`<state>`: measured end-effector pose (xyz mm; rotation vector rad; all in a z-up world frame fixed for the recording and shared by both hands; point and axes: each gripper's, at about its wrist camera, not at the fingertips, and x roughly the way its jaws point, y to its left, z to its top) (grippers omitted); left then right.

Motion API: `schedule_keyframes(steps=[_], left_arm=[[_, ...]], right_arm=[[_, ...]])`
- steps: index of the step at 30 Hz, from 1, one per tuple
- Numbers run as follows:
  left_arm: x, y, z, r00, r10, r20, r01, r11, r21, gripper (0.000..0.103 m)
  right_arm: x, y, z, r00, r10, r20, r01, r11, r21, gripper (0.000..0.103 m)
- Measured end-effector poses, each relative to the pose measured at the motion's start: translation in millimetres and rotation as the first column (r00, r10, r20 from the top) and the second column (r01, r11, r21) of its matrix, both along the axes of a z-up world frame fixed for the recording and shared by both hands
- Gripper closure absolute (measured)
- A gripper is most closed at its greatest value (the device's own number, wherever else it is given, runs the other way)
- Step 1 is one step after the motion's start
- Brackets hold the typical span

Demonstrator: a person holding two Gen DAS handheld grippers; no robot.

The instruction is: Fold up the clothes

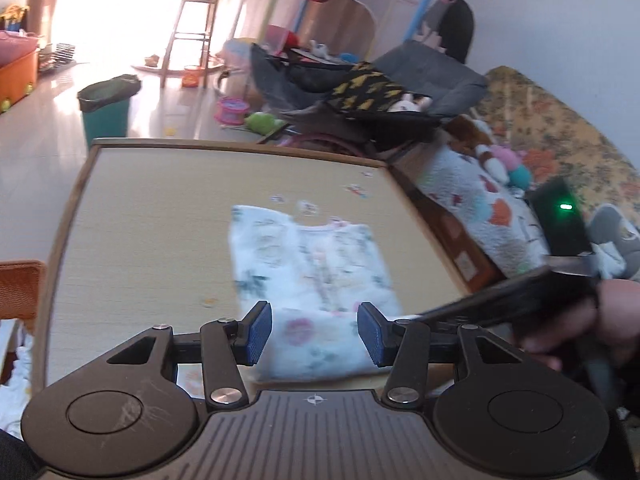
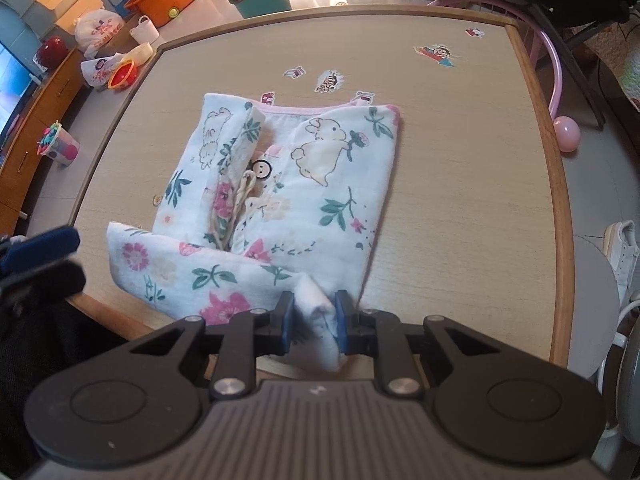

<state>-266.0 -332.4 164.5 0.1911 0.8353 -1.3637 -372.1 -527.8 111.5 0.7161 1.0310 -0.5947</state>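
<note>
Here, nearest the right wrist view, the right gripper point(image 2: 313, 326) pinches a bunched corner of the white cotton baby garment printed with rabbits and pink flowers point(image 2: 288, 200); its blue pads point(image 2: 285, 326) stand narrow with the cloth pressed between them. The hold at the hem corner gives control of the near edge, presumably so that the lower part can be carried over the upper. Just ahead of that gripper the garment lies on the beige wood-grain table with a raised brown rim point(image 2: 556, 184), both side panels already turned inward and a dark round button point(image 2: 262, 169) showing in the gap between them. To the left of it a strip of hem lies doubled back across the near edge. Beyond the collar, small cartoon stickers point(image 2: 330, 80) dot the tabletop.

In the left wrist view, the left gripper point(image 1: 315, 336) hangs above the near part of the garment, its blue pads point(image 1: 259, 334) set about half apart and holding nothing; the cloth seen between them lies below on the table. It appears to stand clear of the fold. To its right the other gripper and a hand point(image 1: 600, 320) show, blurred. Farther off stand a teal bin with a black liner point(image 1: 106, 110) and a wooden stool point(image 1: 196, 20).
</note>
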Motion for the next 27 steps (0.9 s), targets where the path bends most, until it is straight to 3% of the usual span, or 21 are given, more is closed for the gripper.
schedule_keyframes(steps=[2,6,9,17,23,25,27], left_arm=[[-5.1,-12.9,-10.2,1.0,-0.015,-0.023,0.016,0.999,0.04,0.051],[-4.4,-37.0,-35.0,0.998,0.06,0.015,-0.061,0.991,0.117,0.053],[-6.7,-45.8,-51.9,0.998,0.049,0.049,-0.056,0.985,0.161,0.053],[5.7,-42.2,-58.8,0.996,0.082,0.035,-0.086,0.987,0.137,0.052],[2.2,-43.7,-58.7,0.996,0.078,0.044,-0.084,0.986,0.144,0.052],[2.9,-44.8,-58.4,0.996,0.073,0.043,-0.079,0.986,0.15,0.052],[4.2,-45.0,-58.5,0.997,0.075,0.034,-0.079,0.985,0.153,0.052]], right_arm=[[0.1,1.4,0.1,1.0,-0.003,0.0,0.003,1.0,-0.006,0.083],[0.0,6.1,2.0,1.0,-0.002,0.002,0.002,1.0,-0.028,0.083],[-2.1,9.2,2.5,1.0,-0.016,0.016,0.016,0.999,-0.036,0.083],[-26.3,1.6,3.4,0.991,-0.115,0.061,0.117,0.993,-0.015,0.082],[-31.0,9.7,11.5,0.99,-0.138,0.022,0.139,0.986,-0.091,0.082],[-37.1,12.9,17.2,0.989,-0.146,-0.021,0.141,0.978,-0.155,0.082],[-42.1,17.4,25.4,0.992,-0.124,-0.011,0.119,0.973,-0.198,0.082]])
